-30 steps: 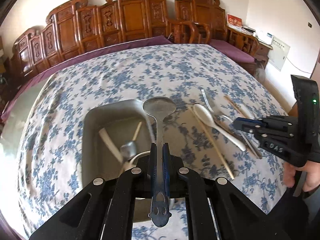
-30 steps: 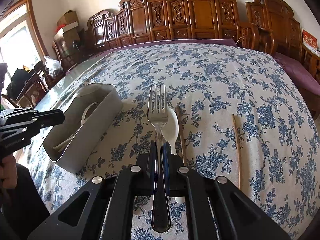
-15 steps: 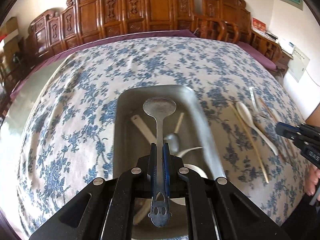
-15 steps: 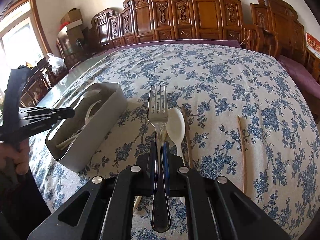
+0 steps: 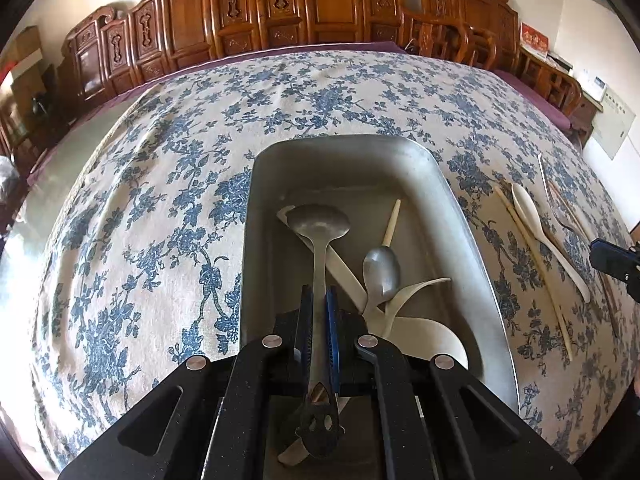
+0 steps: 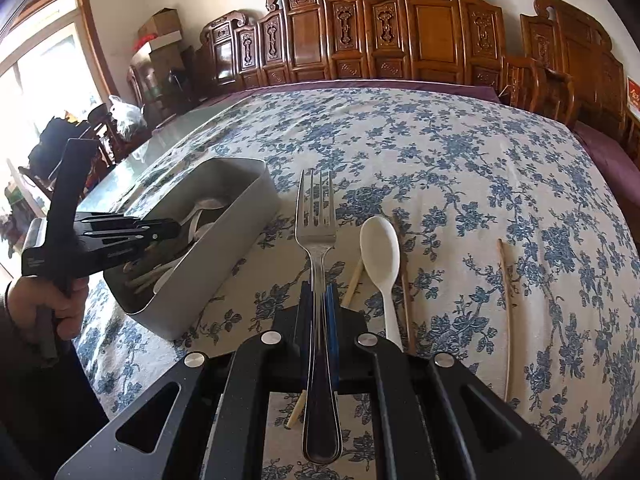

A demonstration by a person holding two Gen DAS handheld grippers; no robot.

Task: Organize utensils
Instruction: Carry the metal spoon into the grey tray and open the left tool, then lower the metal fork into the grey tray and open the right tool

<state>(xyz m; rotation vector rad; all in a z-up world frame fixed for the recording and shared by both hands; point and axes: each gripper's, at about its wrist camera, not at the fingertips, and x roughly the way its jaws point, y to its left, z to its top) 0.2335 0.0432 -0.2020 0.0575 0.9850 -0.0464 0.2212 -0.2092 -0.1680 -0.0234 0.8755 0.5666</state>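
Jaws of the left gripper (image 5: 320, 300) are clamped on the handle of a metal ladle spoon (image 5: 318, 224), whose bowl points away from the camera and hangs over the inside of a grey metal tray (image 5: 476, 240). In the tray beneath it lie a smaller metal spoon (image 5: 382, 272), a long white utensil crossing under the ladle spoon's stem, a curved white spoon at the near right, and a pale stick (image 5: 392, 222) toward the far right wall. To the right of the tray, on the blue-flowered tablecloth (image 5: 160, 200), lie a chopstick (image 5: 532, 264) and a white spoon (image 5: 540, 232) side by side.

The right gripper (image 6: 319, 300) is closed tight on the neck of a steel fork (image 6: 316, 216), tines pointing far, held above the cloth. Just right of it on the cloth rests the white spoon (image 6: 380, 248) with chopsticks beside it, and another chopstick (image 6: 506, 300) lies well apart to the right. At the left of this view the tray (image 6: 248, 216) sits on the cloth, and a hand (image 6: 60, 300) holds the left gripper over its near end. Carved wooden chairs (image 6: 400, 40) line the far side of the table.
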